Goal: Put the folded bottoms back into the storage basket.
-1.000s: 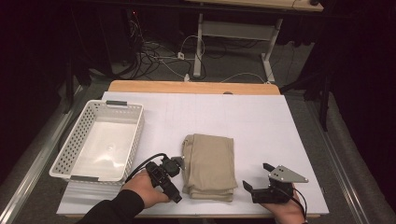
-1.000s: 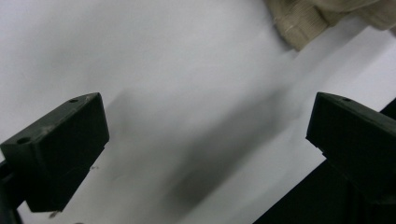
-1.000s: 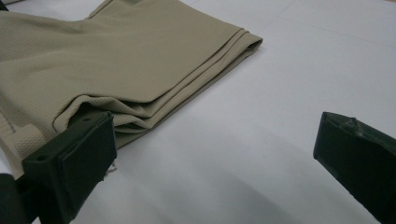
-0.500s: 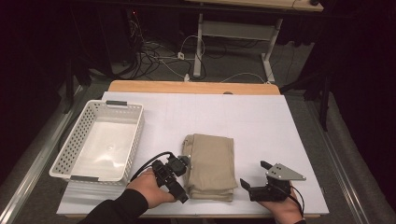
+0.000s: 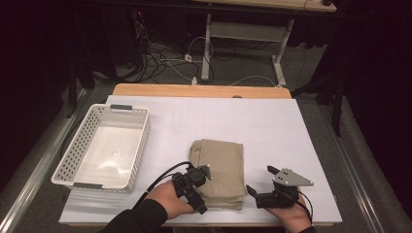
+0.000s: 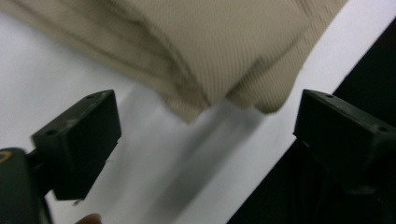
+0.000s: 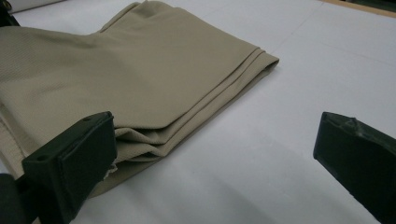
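While the folded tan ribbed cloth (image 5: 218, 172) lies flat near the front edge of the white surface (image 5: 272, 126), both claws stand wide and hold nothing: the left claw (image 5: 200, 178) at the cloth's front left corner, the right claw (image 5: 258, 182) just beside its front right corner. To lift it cleanly, I judge each claw should slide low and catch every layer, then carry it level toward the white perforated plastic basket (image 5: 73, 155) at the left edge.

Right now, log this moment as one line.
left tool: open, at folded beige cloth near-left corner | right tool: open, beside its near-right edge | white basket: empty
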